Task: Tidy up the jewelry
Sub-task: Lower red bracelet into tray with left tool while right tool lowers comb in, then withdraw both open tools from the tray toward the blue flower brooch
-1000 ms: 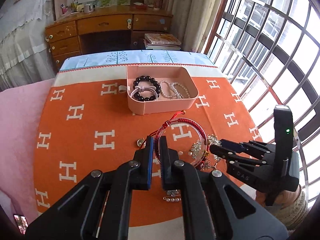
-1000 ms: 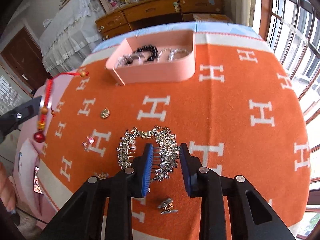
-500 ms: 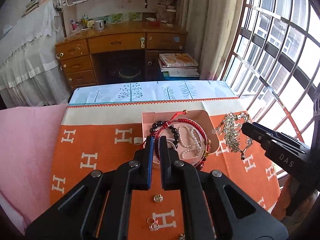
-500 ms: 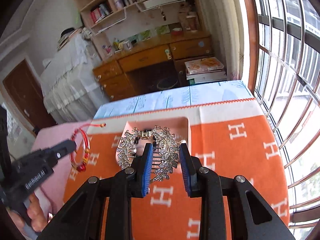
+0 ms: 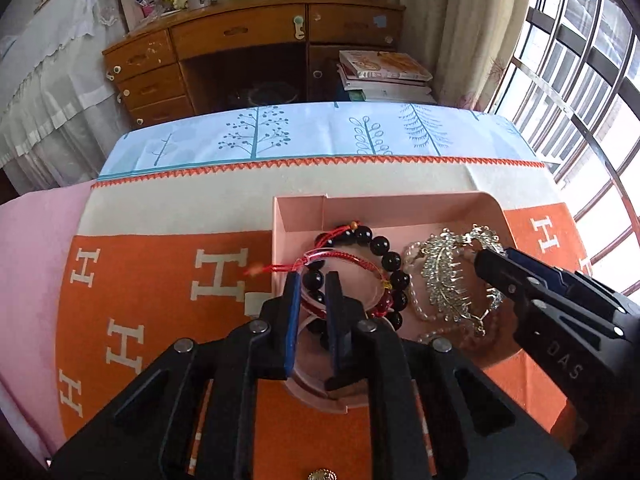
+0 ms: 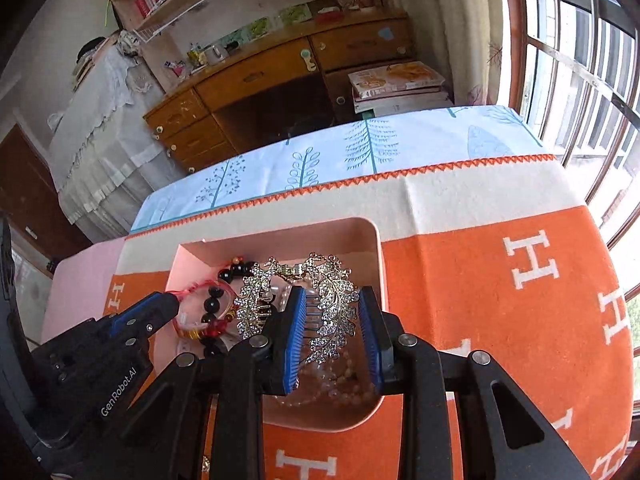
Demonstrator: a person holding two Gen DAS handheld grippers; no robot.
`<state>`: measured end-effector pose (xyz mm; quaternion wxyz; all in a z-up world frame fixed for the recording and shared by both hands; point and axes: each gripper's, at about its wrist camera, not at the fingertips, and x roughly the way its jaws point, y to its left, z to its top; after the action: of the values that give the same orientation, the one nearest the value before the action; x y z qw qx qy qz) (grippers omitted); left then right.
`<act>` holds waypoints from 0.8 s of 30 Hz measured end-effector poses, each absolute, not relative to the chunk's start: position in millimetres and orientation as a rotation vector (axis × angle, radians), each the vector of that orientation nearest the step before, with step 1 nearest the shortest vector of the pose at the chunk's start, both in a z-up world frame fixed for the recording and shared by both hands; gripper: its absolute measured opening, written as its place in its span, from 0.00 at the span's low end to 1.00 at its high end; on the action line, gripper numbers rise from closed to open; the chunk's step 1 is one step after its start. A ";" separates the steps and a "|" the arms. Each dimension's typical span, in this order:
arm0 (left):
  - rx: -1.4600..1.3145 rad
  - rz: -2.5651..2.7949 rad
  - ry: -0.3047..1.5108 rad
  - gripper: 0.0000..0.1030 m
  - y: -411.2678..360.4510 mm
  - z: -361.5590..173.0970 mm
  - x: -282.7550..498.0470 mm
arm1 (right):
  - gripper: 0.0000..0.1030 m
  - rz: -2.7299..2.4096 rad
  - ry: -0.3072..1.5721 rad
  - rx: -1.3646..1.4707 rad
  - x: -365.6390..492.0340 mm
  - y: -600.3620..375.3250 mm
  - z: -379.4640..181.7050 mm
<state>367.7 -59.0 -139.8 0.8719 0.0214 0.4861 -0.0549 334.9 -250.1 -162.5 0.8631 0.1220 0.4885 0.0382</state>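
Both pieces now hang over the pink tray [image 5: 400, 204].
Our left gripper [image 5: 312, 300] has just been opening around the red cord bracelet [image 5: 340, 258], seemingly released; our right gripper [image 6: 330, 328] clamps the rhinestone leaf hair comb [image 6: 332, 308].

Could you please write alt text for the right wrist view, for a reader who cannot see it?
The right claw holds a rhinestone leaf hair comb over a pink tray of bead bracelets on an orange blanket. At left, the left claw reaches into the tray beside a red string bracelet.
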 end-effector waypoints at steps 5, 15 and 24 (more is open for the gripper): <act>0.055 -0.169 0.977 0.52 -60.2 -136.7 356.8 | 0.45 0.087 0.974 0.225 329.0 -242.4 -162.7; 0.054 -0.176 0.892 0.53 -52.1 -93.0 305.3 | 0.45 0.117 0.882 0.268 275.8 -252.3 -113.9; 0.042 -0.220 0.883 0.53 -53.1 -74.0 244.7 | 0.45 0.149 0.843 0.255 205.9 -252.8 -83.6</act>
<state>244.7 -53.1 -74.0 0.8980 0.0201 0.4265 -0.1063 205.9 -252.8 -83.6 0.9020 0.1233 0.4075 0.0719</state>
